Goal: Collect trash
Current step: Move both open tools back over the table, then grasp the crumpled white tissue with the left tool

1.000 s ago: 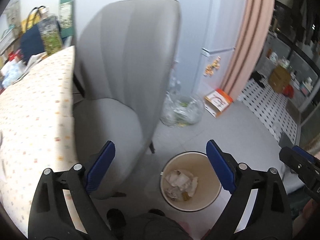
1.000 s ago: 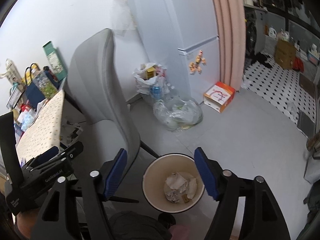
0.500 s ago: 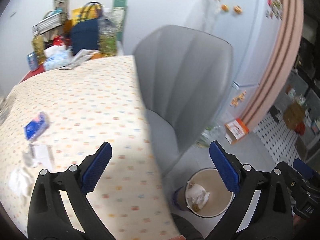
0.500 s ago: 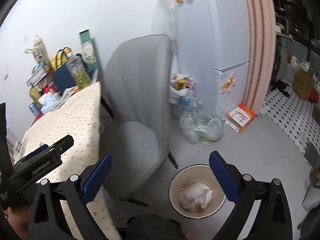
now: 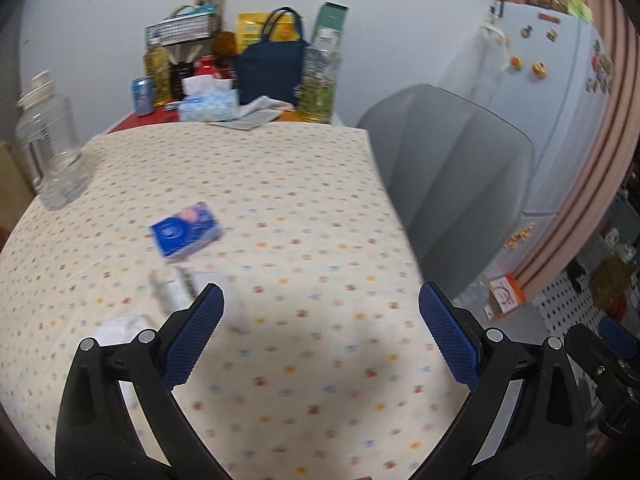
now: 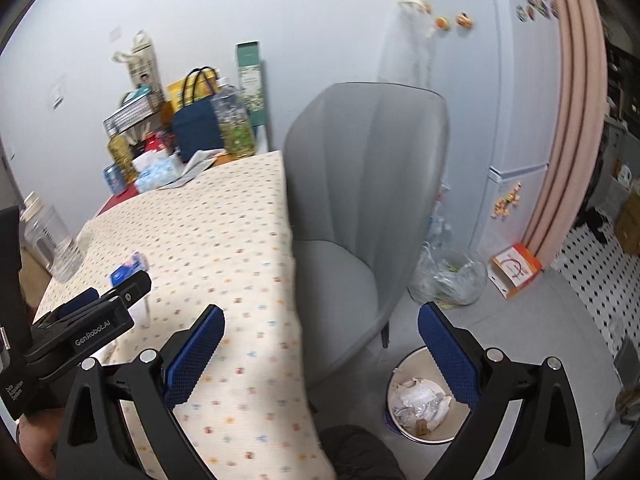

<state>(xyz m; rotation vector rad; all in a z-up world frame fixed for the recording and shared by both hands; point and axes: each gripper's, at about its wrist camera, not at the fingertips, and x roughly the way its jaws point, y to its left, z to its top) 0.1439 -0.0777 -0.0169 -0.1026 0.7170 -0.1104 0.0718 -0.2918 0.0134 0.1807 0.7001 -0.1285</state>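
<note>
In the left wrist view a blue packet (image 5: pixel 186 230) lies on the dotted tablecloth (image 5: pixel 304 208). Pale wrappers (image 5: pixel 176 286) and a crumpled white tissue (image 5: pixel 116 330) lie nearer, by the left finger. My left gripper (image 5: pixel 320 320) is open and empty above the table. My right gripper (image 6: pixel 320 338) is open and empty, over the table's right edge. A round trash bin (image 6: pixel 420 396) with crumpled paper stands on the floor below it. The left gripper also shows in the right wrist view (image 6: pixel 100 308).
A grey chair (image 6: pixel 360 184) stands between table and fridge (image 6: pixel 500 100). A clear jar (image 5: pixel 50 148) stands at the table's left edge. Bags, bottles and a tissue box (image 5: pixel 208 104) crowd the far end. A clear plastic bag (image 6: pixel 448 276) and an orange box (image 6: pixel 516 264) lie on the floor.
Both grippers have swung up and left from the bin toward the table. The left view now faces the tabletop; the bin has left its view. Both jaws stay open.
</note>
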